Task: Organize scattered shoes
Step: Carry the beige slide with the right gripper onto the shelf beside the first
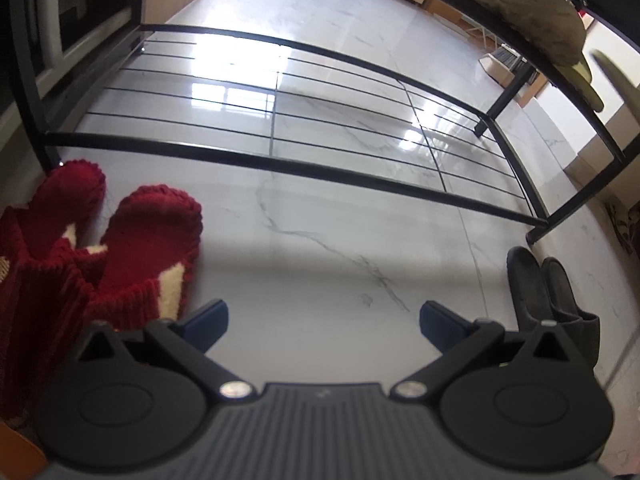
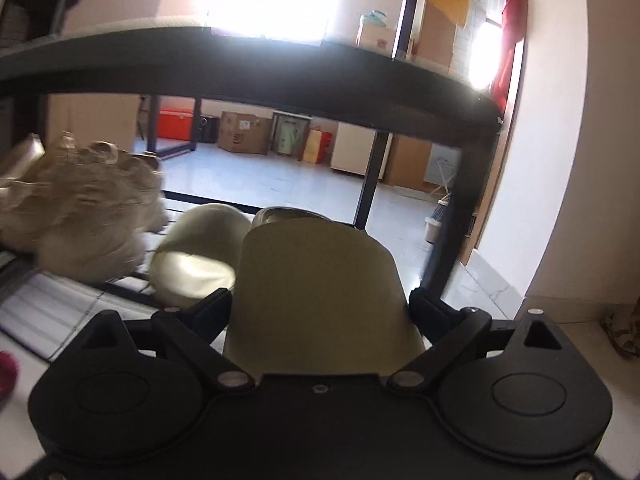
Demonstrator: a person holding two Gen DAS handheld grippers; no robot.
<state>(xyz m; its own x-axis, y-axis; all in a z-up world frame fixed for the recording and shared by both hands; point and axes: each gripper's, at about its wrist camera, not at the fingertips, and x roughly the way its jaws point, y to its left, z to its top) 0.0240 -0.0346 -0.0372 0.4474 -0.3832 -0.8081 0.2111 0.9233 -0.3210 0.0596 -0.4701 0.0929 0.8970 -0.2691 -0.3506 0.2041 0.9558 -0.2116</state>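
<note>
My right gripper [image 2: 320, 308] clamped on olive slipper [image 2: 320, 280], at rack shelf [image 2: 120, 284] beside its mate [image 2: 196, 256]. Ease it level, toe far, then release. My left gripper [image 1: 324, 320] wide open, empty, over floor; red slippers [image 1: 120, 248] near left, dark pair [image 1: 548, 292] right.

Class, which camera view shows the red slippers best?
The left wrist view: both red slippers lie side by side on the floor, left of the open left gripper. The right wrist view shows only a red blur at its left edge.
</note>
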